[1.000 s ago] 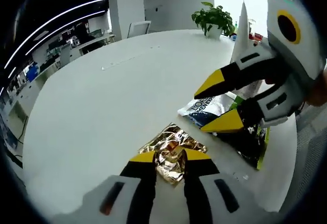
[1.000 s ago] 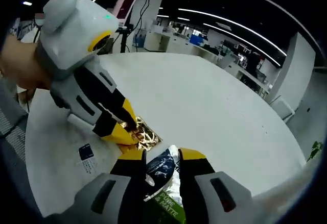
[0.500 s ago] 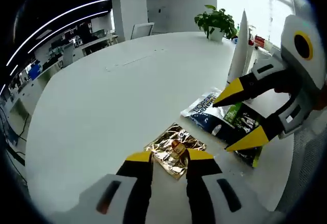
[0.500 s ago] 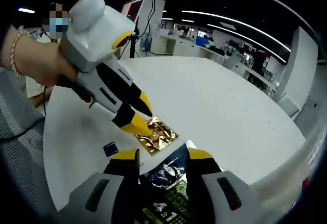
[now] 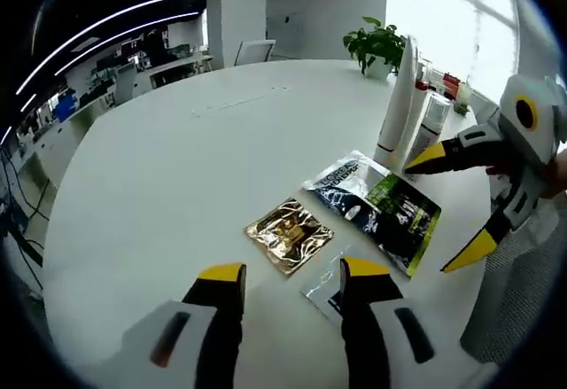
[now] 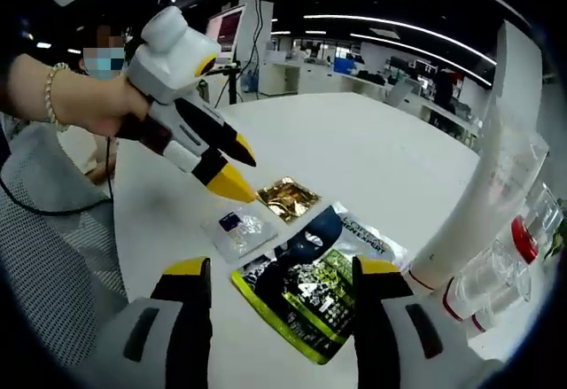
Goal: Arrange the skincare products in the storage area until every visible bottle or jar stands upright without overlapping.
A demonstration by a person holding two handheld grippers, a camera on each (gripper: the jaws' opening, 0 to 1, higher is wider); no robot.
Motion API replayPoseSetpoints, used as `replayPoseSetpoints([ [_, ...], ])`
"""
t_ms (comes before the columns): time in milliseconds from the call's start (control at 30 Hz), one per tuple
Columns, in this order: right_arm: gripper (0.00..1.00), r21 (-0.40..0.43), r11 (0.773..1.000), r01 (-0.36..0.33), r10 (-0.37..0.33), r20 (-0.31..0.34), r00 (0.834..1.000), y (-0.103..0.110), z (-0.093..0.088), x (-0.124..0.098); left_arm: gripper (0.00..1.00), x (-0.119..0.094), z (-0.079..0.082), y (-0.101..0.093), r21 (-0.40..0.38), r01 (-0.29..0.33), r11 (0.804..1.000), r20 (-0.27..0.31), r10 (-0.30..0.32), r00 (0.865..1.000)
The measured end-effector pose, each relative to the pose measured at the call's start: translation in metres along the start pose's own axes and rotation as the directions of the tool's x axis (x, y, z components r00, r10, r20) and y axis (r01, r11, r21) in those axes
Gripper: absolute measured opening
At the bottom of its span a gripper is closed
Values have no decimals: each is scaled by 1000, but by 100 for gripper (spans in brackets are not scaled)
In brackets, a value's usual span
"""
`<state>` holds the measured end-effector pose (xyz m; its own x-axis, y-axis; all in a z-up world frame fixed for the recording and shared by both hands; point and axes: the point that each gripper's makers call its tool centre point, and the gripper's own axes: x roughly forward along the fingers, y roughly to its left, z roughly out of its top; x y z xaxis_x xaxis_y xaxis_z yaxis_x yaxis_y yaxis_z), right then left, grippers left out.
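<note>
While the white table (image 5: 159,167) spreads across most of the left gripper view, three flat sachets lie together at centre right of that frame: a gold foil sachet (image 5: 289,233), a dark blue and green sachet (image 5: 376,207) to its right, and a small clear sachet (image 5: 326,288) just below them, between the yellow tips at the bottom edge. At upper right a tall white tube (image 5: 396,105) stands upright, with a smaller bottle with a red band (image 5: 432,116) close beside it and a potted plant (image 5: 376,43) behind them near the table's far edge. Office desks and a chair sit in the background at upper left.

In the right gripper view the same tube rises along the right side, tilted by the camera, with clear, red-capped containers at its foot at lower right; their exact shape is hard to tell. The blue and green sachet lies at bottom centre, the clear one just left of it, the gold one above.

The left gripper (image 5: 292,274) hangs above the table with its jaws apart, holding nothing; in the right gripper view it enters from upper left, held by a hand (image 6: 84,105) wearing a bracelet. The right gripper (image 6: 282,269) is spread wide over the blue and green sachet, gripping nothing; whether a tip touches the sachet cannot be told.
</note>
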<state>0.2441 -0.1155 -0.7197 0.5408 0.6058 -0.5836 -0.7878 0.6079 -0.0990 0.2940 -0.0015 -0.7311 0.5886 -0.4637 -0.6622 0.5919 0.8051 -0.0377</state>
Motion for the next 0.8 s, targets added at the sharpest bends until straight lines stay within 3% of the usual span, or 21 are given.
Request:
replayPoseSetpoints([
  [67,75,22,1000,0,-1,19,1000,1,-1,-9,48,-5,0,-7,-8,8,1000,3,-8,1000],
  [167,91,129,991,-31,16,115,993,6,12,-24,52,-14,-1,-13,-35,20,999,14,-20,1000],
  [267,98,146,989,-19,-1,138,990,6,21,-42,57,-25,-1,-18,-54,26,998,33,-24,999],
  [367,99,168,986,7,-31,145,989,0,20,-55,64,-35,-2,-22,-86,30,996,48,-26,999],
  [433,99,208,978,27,-64,173,983,-8,24,-68,70,-43,2,-22,-82,28,996,92,-20,996],
  [600,99,246,963,108,-158,195,968,-36,21,-97,88,-65,7,-21,-93,-1,996,133,13,991],
  [800,99,288,940,183,-242,185,953,-60,6,-123,94,-87,4,-26,-117,-9,993,137,25,990],
])
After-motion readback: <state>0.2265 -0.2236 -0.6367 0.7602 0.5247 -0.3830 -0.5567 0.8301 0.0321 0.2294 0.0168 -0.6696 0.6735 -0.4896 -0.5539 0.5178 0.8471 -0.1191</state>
